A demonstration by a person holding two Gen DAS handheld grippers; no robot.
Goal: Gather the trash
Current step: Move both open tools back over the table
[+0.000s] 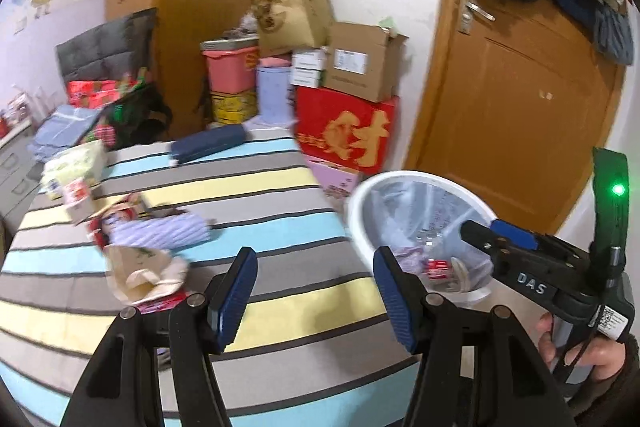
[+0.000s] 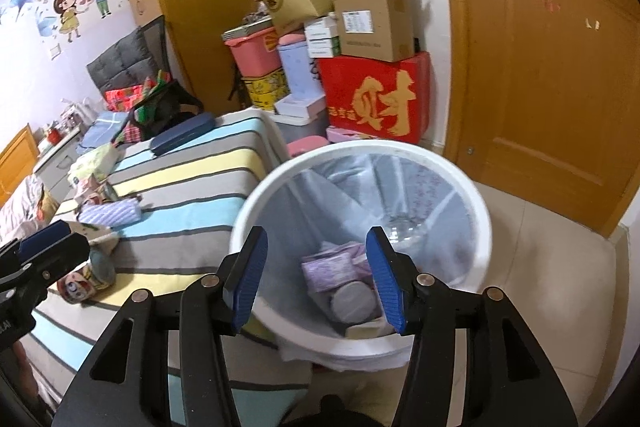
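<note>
A white trash bin with a clear liner stands on the floor beside the striped bed; it also shows in the left wrist view. Inside lie a purple packet, a round grey lid and other scraps. My right gripper is open and empty above the bin; it shows in the left wrist view. My left gripper is open and empty over the bed's near edge. Trash lies on the bed: a purple striped packet, a beige paper bag, a small red-and-white carton.
A stack of cardboard boxes, a red box and a pink bin stands against the far wall. A wooden door is on the right. A dark blue case and bags lie at the bed's far end.
</note>
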